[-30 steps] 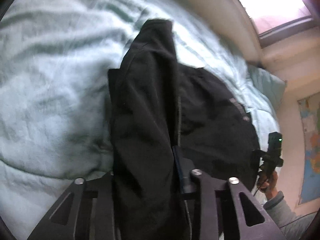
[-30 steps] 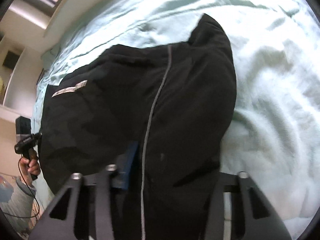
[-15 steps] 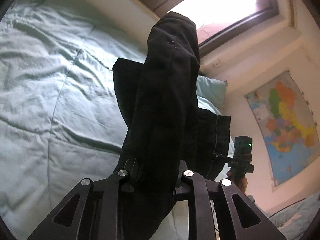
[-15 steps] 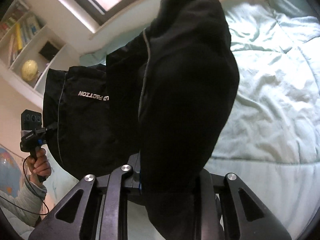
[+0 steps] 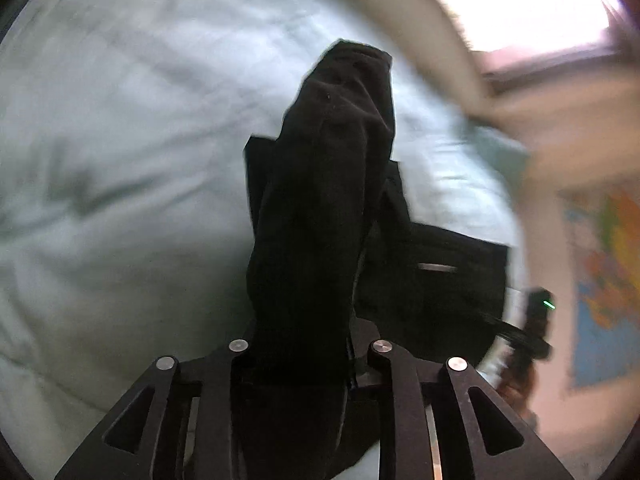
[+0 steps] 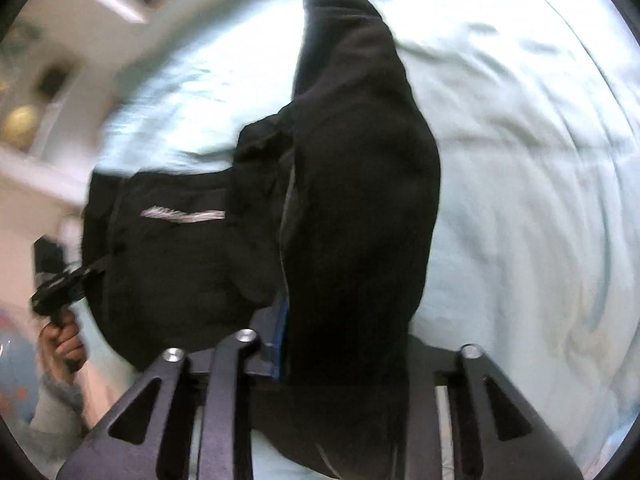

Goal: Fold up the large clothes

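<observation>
A large black garment (image 5: pixel 316 220) with a thin grey stripe and a small white logo (image 6: pixel 184 214) hangs in the air between my two grippers, above a pale green bed. My left gripper (image 5: pixel 308 360) is shut on one top edge of it; cloth drapes over the fingers and hides the tips. My right gripper (image 6: pixel 340 352) is shut on the other top edge (image 6: pixel 360 200), its fingertips hidden too. Each view shows the other gripper at the far end of the cloth: the right one in the left wrist view (image 5: pixel 532 332), the left one in the right wrist view (image 6: pixel 60 284).
The pale green duvet (image 5: pixel 120 160) fills the space below and shows in the right wrist view (image 6: pixel 540 160). A pillow (image 5: pixel 492 152) lies at the head. A window (image 5: pixel 532 12) and a wall map (image 5: pixel 608 280) are on the right. Shelves (image 6: pixel 36 112) stand to the left.
Both views have tilted back down from the window and wall toward the bed. The garment stays held in both grippers and hangs lower over the duvet. Motion blur shows fast movement.
</observation>
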Available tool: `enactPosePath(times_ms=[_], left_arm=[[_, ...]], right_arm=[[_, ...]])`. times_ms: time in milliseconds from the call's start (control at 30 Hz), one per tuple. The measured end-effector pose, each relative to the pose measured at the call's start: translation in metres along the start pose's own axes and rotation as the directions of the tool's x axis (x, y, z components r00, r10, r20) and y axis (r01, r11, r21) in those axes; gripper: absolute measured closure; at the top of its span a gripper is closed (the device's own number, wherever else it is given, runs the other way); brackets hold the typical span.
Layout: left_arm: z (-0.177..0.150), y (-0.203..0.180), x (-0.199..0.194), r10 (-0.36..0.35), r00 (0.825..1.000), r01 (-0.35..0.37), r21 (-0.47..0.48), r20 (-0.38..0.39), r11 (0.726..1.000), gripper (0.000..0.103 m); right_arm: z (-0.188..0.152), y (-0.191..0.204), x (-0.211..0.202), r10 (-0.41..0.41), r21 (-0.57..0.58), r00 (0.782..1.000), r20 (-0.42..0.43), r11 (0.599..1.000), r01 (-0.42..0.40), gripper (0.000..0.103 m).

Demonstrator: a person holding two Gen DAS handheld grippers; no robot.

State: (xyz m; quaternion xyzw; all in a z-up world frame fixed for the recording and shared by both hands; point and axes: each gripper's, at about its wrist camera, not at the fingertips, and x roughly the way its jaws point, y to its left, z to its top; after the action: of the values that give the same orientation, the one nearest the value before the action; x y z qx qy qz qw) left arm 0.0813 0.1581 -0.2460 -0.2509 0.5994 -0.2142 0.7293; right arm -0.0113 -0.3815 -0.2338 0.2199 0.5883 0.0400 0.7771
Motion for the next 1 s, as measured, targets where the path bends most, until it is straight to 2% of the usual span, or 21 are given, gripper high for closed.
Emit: enactPosePath(times_ms=[33,67,100,133,167,200,233,267,300,367,400,433,533,600,633,667,700,733,800,867,1000], left_arm=[[0.002,0.026,0.012,0.025,1.0,-0.026,-0.053,-0.003,0.998,0.068],[0.004,0.058,0.024,-0.048,0.999,0.046,-0.144,-0.011,0.989,0.059],[0.005,0.082,0.033,-0.138,0.99,0.132,-0.234,-0.009,0.963,0.056],[0.004,0.102,0.041,-0.219,0.976,0.208,-0.323,0.001,0.923,0.053],[0.002,0.12,0.048,-0.309,0.951,0.288,-0.408,0.013,0.867,0.053],[0.001,0.133,0.053,-0.369,0.929,0.338,-0.464,0.024,0.819,0.054],[0.002,0.132,0.049,-0.352,0.936,0.326,-0.447,0.024,0.833,0.054],[0.005,0.127,0.041,-0.32,0.947,0.3,-0.414,0.021,0.859,0.054],[0.009,0.117,0.027,-0.259,0.966,0.248,-0.361,0.018,0.899,0.054],[0.014,0.101,-0.004,-0.151,0.988,0.154,-0.268,0.034,0.951,0.054],[0.017,0.087,-0.025,-0.074,0.996,0.083,-0.195,0.057,0.977,0.054],[0.017,0.076,-0.04,-0.034,0.997,0.044,-0.144,0.075,0.989,0.054],[0.007,0.045,-0.067,-0.004,0.993,0.017,-0.104,0.115,0.994,0.054],[-0.005,0.015,-0.066,-0.049,0.991,0.052,-0.021,0.125,0.998,0.054],[-0.012,-0.007,-0.057,-0.031,0.993,0.027,0.038,0.111,0.999,0.054],[-0.017,-0.019,-0.05,0.0,0.995,-0.007,0.071,0.097,0.997,0.054],[-0.025,-0.034,-0.028,0.088,0.994,-0.095,0.128,0.062,0.987,0.054],[-0.029,-0.04,-0.003,0.174,0.984,-0.177,0.168,0.028,0.97,0.054],[-0.036,-0.03,0.04,0.298,0.954,-0.287,0.185,-0.038,0.94,0.055],[-0.036,-0.02,0.058,0.315,0.949,-0.31,0.175,-0.003,0.935,0.054],[-0.031,-0.028,0.055,0.349,0.937,-0.347,0.193,0.023,0.918,0.054]], right_arm=[[0.0,-0.01,0.012,-0.05,0.012,0.999,-0.005,0.999,0.05,0.055],[0.001,-0.024,0.025,-0.064,0.036,0.998,-0.015,0.997,0.065,0.043],[0.001,-0.037,0.035,-0.06,0.074,0.998,-0.019,0.995,0.061,0.027],[0.001,-0.053,0.045,-0.058,0.129,0.998,-0.016,0.99,0.06,0.024],[0.0,-0.067,0.051,-0.018,0.184,1.0,-0.015,0.983,0.02,0.024],[-0.002,-0.079,0.055,0.049,0.249,0.999,-0.013,0.968,-0.044,0.024],[-0.003,-0.087,0.054,0.08,0.289,0.997,-0.006,0.954,-0.074,0.024],[-0.005,-0.092,0.05,0.095,0.319,0.995,0.003,0.943,-0.092,0.024],[-0.007,-0.089,0.037,0.061,0.306,0.998,0.018,0.95,-0.063,0.025],[-0.012,-0.074,0.012,-0.047,0.237,0.998,0.037,0.971,0.037,0.025],[-0.016,-0.056,-0.008,-0.107,0.172,0.992,0.061,0.981,0.095,0.025],[-0.019,-0.04,-0.018,-0.118,0.139,0.99,0.082,0.985,0.106,0.025],[-0.037,0.015,-0.045,-0.119,0.018,0.982,0.147,0.993,0.118,0.025],[-0.05,0.053,-0.037,-0.131,-0.037,0.983,0.13,0.99,0.137,0.025],[-0.058,0.069,-0.024,-0.155,-0.069,0.982,0.108,0.984,0.163,0.025],[-0.065,0.078,-0.009,-0.189,-0.097,0.978,0.089,0.976,0.197,0.025],[-0.074,0.086,0.004,-0.214,-0.117,0.975,0.069,0.968,0.22,0.025],[-0.077,0.092,0.026,-0.246,-0.128,0.969,0.03,0.96,0.247,0.028],[-0.084,0.096,0.061,-0.289,-0.108,0.957,-0.023,0.952,0.285,0.024],[-0.084,0.098,0.077,-0.31,-0.101,0.951,-0.025,0.947,0.306,0.024],[-0.078,0.098,0.075,-0.302,-0.049,0.953,-0.037,0.953,0.3,0.024]])
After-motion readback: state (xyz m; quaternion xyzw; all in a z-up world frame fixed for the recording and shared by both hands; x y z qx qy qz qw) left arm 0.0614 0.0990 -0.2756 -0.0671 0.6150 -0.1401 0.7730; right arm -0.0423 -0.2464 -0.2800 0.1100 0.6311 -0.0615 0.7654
